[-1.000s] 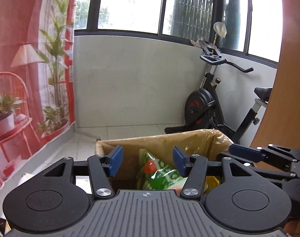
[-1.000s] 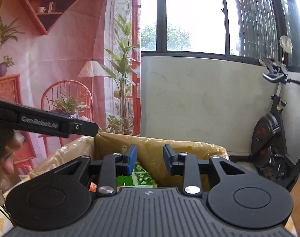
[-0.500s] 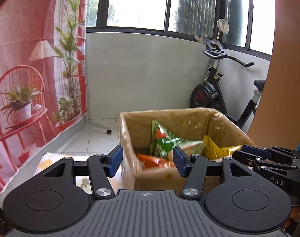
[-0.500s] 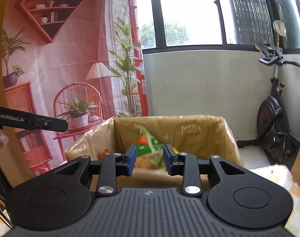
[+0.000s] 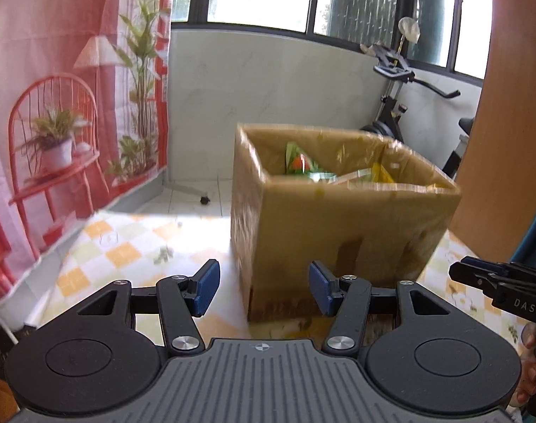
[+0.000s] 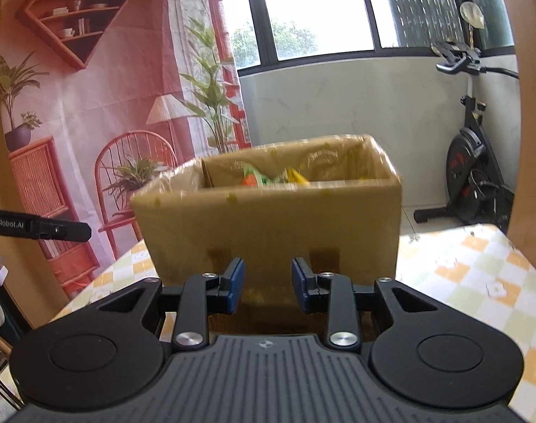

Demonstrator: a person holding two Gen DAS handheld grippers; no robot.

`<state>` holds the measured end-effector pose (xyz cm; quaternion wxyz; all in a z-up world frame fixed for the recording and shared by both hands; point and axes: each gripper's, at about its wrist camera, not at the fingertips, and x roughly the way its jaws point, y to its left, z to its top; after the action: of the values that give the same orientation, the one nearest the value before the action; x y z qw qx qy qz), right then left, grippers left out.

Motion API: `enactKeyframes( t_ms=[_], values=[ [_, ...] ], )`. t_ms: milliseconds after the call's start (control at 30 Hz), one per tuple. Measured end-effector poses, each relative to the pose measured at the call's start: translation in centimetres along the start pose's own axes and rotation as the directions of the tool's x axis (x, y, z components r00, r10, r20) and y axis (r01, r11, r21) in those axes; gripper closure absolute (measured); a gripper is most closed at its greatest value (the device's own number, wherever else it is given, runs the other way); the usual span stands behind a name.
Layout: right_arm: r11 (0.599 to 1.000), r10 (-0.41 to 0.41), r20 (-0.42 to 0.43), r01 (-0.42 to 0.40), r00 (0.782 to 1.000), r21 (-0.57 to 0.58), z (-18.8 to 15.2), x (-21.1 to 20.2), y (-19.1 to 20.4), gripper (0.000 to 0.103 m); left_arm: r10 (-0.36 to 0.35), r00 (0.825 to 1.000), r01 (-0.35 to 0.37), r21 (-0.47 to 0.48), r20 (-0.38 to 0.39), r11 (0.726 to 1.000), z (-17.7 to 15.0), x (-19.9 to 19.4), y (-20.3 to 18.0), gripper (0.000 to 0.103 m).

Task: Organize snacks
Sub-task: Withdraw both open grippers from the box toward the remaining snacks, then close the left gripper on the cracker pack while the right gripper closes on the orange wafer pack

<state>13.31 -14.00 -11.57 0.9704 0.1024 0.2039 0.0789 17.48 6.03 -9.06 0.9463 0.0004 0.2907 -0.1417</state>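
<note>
1. My left gripper (image 5: 264, 287) stands with its jaws moderately wide and nothing between the blue pads; my right gripper (image 6: 268, 287) has its jaws narrow, a slim gap left, also holding nothing.
2. The snacks (image 5: 315, 169) lie inside one open cardboard box (image 5: 338, 225), at centre right of the left wrist view and dead centre of the right wrist view (image 6: 268, 222). I make out a green and red bag (image 6: 255, 176) and a yellow packet (image 6: 297, 176); blur hides any exact count.
3. The near wall of the box fills the space just beyond both pairs of fingertips, so it stands between my jaws and the snacks.
4. The box rests on one table with a yellow and white checked cloth (image 6: 472, 275), bare at lower left of the left wrist view (image 5: 119, 246).
5. One exercise bike (image 6: 475, 183) stands at the right edge, against the pale wall under the windows.
6. One printed red backdrop (image 6: 91, 105) with a chair, plants and shelves covers the left side.
7. A brown wooden panel (image 5: 507, 141) rises at the right of the left wrist view.
8. Each gripper shows at the edge of the other's view.
</note>
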Motion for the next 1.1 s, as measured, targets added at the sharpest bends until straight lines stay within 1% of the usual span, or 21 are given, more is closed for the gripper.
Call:
enactKeyframes(
  t_ms=[100, 300, 467, 633, 733, 833, 867, 900, 933, 967, 1033, 1100],
  values=[
    [1.000, -0.001, -0.030, 0.002, 1.000, 0.013, -1.7, -0.2, 0.2, 0.070, -0.010, 1.000, 0.009, -0.028, -0.027, 1.000, -1.8, 0.4, 0.0, 0.045],
    [0.999, 0.015, -0.092, -0.012, 0.996, 0.030, -4.5, 0.3, 0.9, 0.070, -0.004, 0.998, -0.001, -0.070, -0.069, 0.998, -5.0, 1.4, 0.3, 0.045],
    [0.999, 0.046, -0.143, -0.042, 0.989, 0.032, -6.1, 1.4, 1.8, 0.070, 0.011, 0.992, -0.020, -0.070, -0.127, 0.997, -7.1, 2.7, 0.4, 0.045],
    [0.996, 0.077, -0.215, -0.082, 0.974, -0.017, -7.4, 3.3, 3.3, 0.070, -0.003, 0.988, -0.012, -0.094, -0.153, 0.996, -8.4, 3.5, 0.9, 0.044],
    [0.994, 0.097, -0.261, -0.106, 0.960, -0.022, -8.2, 4.2, 4.0, 0.070, -0.002, 0.987, -0.018, -0.122, -0.161, 0.992, -9.0, 3.6, 1.3, 0.045],
    [0.990, 0.105, -0.305, -0.127, 0.946, -0.052, -9.3, 5.1, 5.0, 0.070, 0.002, 0.986, -0.024, -0.131, -0.168, 0.991, -9.5, 3.7, 1.3, 0.045],
    [0.989, 0.101, -0.317, -0.129, 0.943, -0.066, -9.6, 5.4, 5.4, 0.069, 0.004, 0.986, -0.026, -0.130, -0.170, 0.991, -9.6, 3.8, 1.2, 0.045],
    [0.989, 0.093, -0.326, -0.125, 0.941, -0.076, -9.9, 5.6, 5.7, 0.065, 0.004, 0.985, -0.027, -0.130, -0.171, 0.991, -9.8, 3.9, 1.1, 0.045],
    [0.990, 0.082, -0.326, -0.115, 0.942, -0.085, -10.2, 5.7, 5.9, 0.059, 0.003, 0.985, -0.026, -0.129, -0.174, 0.991, -10.0, 3.9, 1.0, 0.045],
    [0.990, 0.073, -0.319, -0.108, 0.945, -0.092, -10.4, 5.7, 6.1, 0.056, 0.000, 0.984, -0.024, -0.129, -0.179, 0.991, -10.2, 4.0, 0.9, 0.045],
    [0.990, 0.064, -0.333, -0.102, 0.941, -0.098, -10.9, 6.0, 6.5, 0.054, -0.006, 0.982, -0.019, -0.129, -0.189, 0.991, -10.5, 4.3, 0.7, 0.045],
    [0.989, 0.033, -0.334, -0.078, 0.942, -0.122, -11.4, 6.1, 6.9, 0.055, -0.009, 0.981, -0.016, -0.126, -0.195, 0.992, -11.0, 4.4, 0.5, 0.045]
  ],
)
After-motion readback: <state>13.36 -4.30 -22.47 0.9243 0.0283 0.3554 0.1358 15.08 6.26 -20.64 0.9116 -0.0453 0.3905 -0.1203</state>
